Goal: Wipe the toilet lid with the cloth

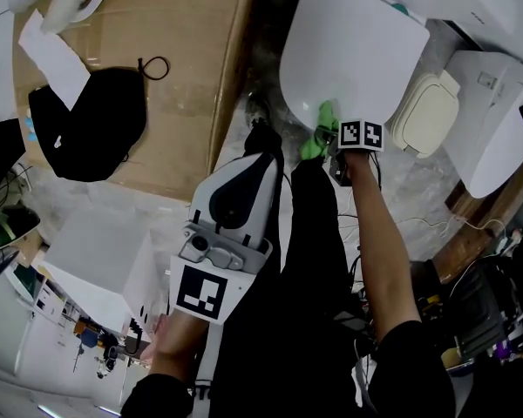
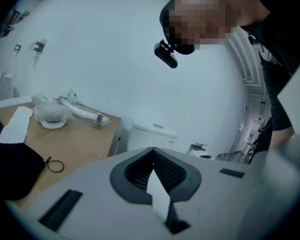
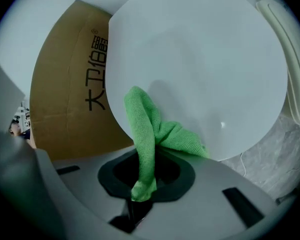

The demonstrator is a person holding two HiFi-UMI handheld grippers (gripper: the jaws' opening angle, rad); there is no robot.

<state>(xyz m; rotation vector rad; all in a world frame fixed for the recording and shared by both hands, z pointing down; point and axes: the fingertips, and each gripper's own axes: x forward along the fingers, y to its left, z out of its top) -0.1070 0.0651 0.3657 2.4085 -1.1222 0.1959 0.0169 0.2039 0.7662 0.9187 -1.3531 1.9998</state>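
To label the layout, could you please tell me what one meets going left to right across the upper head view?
Black fabric item, black loop, white toilet lid, cream lid, white toilet unit. The green cloth in the right claw overlaps the toilet lid, so it is left out.

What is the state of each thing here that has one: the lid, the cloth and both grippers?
toilet lid: down, closed.
green cloth: bunched, resting on the lid's near edge.
right gripper: shut on the green cloth.
left gripper: shut, empty, away from the lid.
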